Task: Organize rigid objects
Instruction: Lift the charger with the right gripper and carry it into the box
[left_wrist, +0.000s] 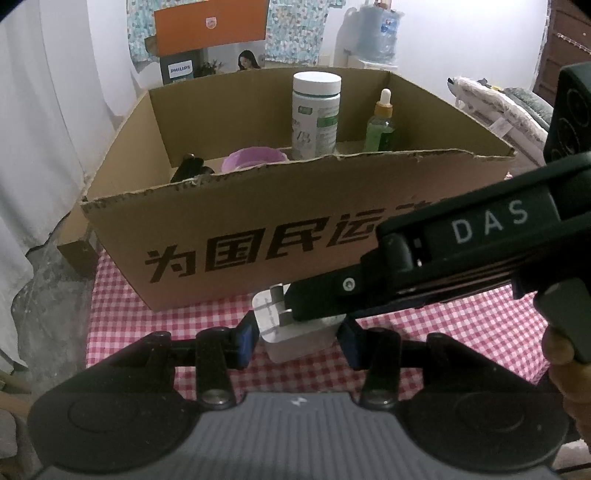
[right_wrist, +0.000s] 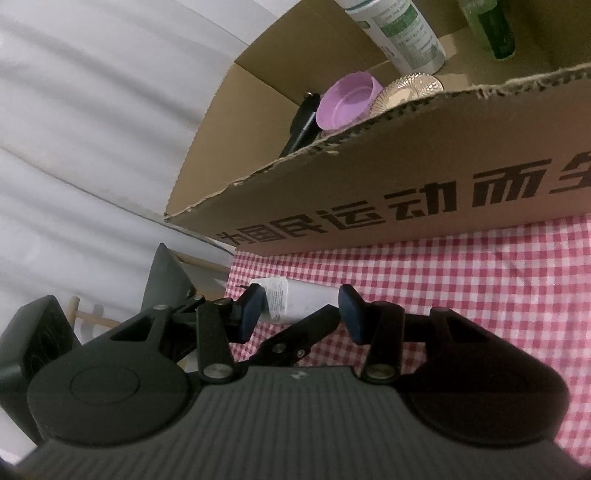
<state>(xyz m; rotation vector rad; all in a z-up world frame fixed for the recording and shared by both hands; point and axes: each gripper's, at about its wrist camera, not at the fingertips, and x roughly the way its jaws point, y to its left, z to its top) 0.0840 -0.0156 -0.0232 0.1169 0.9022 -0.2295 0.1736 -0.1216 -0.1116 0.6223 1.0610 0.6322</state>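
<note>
Both grippers are closing around the white charger (left_wrist: 295, 325) on the checked cloth (left_wrist: 461, 328) before the cardboard box (left_wrist: 295, 221); I'm gripping it with the left gripper (left_wrist: 295, 341), right gripper (right_wrist: 301, 314) part-open alongside. Next I'm lifting it over the rim.

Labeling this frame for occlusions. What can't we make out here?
- White plug adapter, left wrist view: its right side is hidden by the right gripper.
- Black item in the cardboard box, both views: lower part behind the front wall.
- Supplement bottle and green dropper bottle, right wrist view: tops cut off by the frame edge.
</note>
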